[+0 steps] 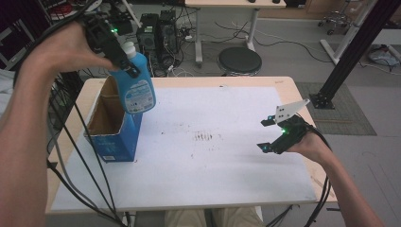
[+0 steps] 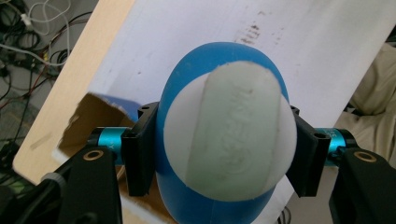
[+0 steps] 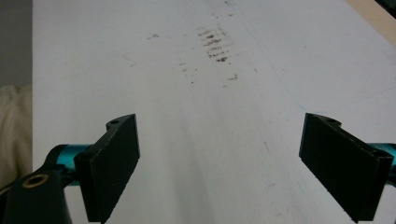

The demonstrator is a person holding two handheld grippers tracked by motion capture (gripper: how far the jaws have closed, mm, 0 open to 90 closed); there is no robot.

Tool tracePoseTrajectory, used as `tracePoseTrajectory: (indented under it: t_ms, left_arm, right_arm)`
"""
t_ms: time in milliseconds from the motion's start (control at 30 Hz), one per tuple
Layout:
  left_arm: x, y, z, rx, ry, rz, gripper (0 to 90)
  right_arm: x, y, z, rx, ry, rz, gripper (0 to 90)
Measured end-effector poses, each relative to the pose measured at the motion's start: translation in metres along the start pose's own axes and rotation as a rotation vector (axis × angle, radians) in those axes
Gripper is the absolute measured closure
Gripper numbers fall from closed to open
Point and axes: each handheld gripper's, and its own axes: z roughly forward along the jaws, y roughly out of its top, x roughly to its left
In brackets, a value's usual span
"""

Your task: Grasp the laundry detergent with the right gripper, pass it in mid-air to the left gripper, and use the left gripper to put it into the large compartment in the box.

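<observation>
The fingers of the left gripper are clamped on a blue bottle, one pad on each side of its upper body, just below the white cap. In the high view the bottle hangs in the air at the far left of the counter, tilted, its base over the open top of a blue cardboard box that stands upright near the counter's left edge. In the left gripper view the cap faces the camera, the blue body bulges around it, and the brown inside of the box shows below and to the left.

Toward the middle, the white sheet covering the counter carries a patch of dark smudges.

At the right, the right gripper hovers low over the sheet near the counter's right edge, well apart from the bottle and the box. Its fingers stand wide apart with nothing between them but the sheet and the smudges farther off.
</observation>
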Motion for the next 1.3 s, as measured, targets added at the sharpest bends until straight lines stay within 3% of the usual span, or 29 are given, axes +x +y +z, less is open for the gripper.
tracePoseTrajectory:
  t_ms: [167,433,733,933,1300]
  left_arm:
    - [0.015,-0.02,-0.011,-0.009,0.022,-0.055,37.3]
    - [0.026,-0.036,-0.011,0.04,0.047,-0.084,37.4]
    - [0.036,-0.049,-0.003,0.092,0.042,-0.075,37.4]
    - [0.041,-0.058,0.008,0.108,0.033,-0.077,37.4]
    - [0.047,-0.072,0.045,0.156,0.005,-0.093,37.4]
  right_arm:
    - [0.001,-0.006,-0.005,0.008,-0.019,0.006,11.5]
    - [0.002,-0.014,-0.008,0.026,-0.039,0.014,11.5]
    - [0.006,-0.021,-0.009,0.041,-0.056,0.016,11.6]
    - [0.007,-0.027,-0.012,0.04,-0.066,0.029,11.6]
    - [0.009,-0.033,-0.011,0.039,-0.066,0.037,11.6]
